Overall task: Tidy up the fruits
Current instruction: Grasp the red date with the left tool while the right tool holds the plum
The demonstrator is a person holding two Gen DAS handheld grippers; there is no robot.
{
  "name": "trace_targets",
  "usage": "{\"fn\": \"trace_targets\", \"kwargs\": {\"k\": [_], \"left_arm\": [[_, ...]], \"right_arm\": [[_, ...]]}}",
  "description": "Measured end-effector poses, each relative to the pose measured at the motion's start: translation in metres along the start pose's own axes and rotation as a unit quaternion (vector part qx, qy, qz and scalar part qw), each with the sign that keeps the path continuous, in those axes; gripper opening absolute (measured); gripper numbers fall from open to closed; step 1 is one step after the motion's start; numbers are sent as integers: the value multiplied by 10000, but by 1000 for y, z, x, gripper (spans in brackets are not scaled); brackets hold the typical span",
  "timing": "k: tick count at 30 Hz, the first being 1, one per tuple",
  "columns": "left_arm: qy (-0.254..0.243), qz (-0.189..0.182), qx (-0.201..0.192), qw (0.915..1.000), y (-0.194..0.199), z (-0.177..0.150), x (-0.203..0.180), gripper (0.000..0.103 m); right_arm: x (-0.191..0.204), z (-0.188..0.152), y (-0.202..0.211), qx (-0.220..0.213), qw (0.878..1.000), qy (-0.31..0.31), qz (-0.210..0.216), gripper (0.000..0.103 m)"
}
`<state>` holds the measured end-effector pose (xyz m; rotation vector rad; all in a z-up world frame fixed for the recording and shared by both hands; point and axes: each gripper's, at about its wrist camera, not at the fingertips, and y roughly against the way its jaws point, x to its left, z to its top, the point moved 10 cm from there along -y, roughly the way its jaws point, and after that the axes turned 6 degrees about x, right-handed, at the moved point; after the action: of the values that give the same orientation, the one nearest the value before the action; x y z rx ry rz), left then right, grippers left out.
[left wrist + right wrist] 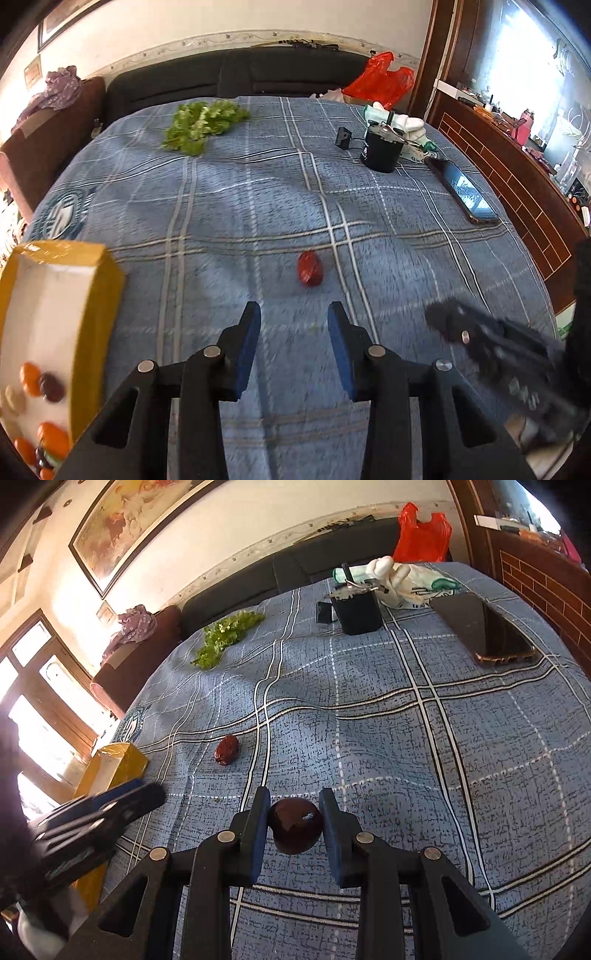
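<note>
A wrinkled red date (309, 268) lies on the blue checked cloth (258, 206), just ahead of my left gripper (293, 309), which is open with nothing between its blue pads. At the left stands a yellow box (99, 280) with a white inside, holding several small orange, dark and pale fruits (40, 384). My right gripper (294, 803) is shut on a dark, glossy round fruit (294, 829), held a little above the cloth. In the right wrist view the date (226, 750) lies ahead to the left, with the yellow box (118, 764) beyond the blurred left gripper (99, 812).
Leafy greens (203, 125) lie at the far left of the cloth. A black canister (382, 147), a small black box (343, 137), a white bag (402, 123) and a phone (465, 192) sit at the far right. A red plastic bag (380, 79) and dark sofa lie behind.
</note>
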<state>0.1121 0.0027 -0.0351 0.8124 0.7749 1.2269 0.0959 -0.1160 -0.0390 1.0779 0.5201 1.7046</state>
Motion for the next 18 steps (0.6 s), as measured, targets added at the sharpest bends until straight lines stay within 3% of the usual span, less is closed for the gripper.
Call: {"fn": "trace_targets", "kwargs": {"k": [9,11,12,13,18], "left_arm": [[-360,449,240,9981,-63,23,-10,37],[-356,413,133,9984,-62,25,-9,35],[-343,426,105,9984,-61,25,-8,24],[-337,419,101,9985,-60,25,-8,19],[-121,239,-21,9996,-42,13,-1,19]], "right_arm": [[-1,1,0,26,10000,-25,41,30],[-1,1,0,35,10000,-39,55,30],[-2,1,0,39,10000,-42,58,30],[-2,0,-1,46,10000,-38,45,30],[-2,-3,-6,151,9999,-42,54,30]]}}
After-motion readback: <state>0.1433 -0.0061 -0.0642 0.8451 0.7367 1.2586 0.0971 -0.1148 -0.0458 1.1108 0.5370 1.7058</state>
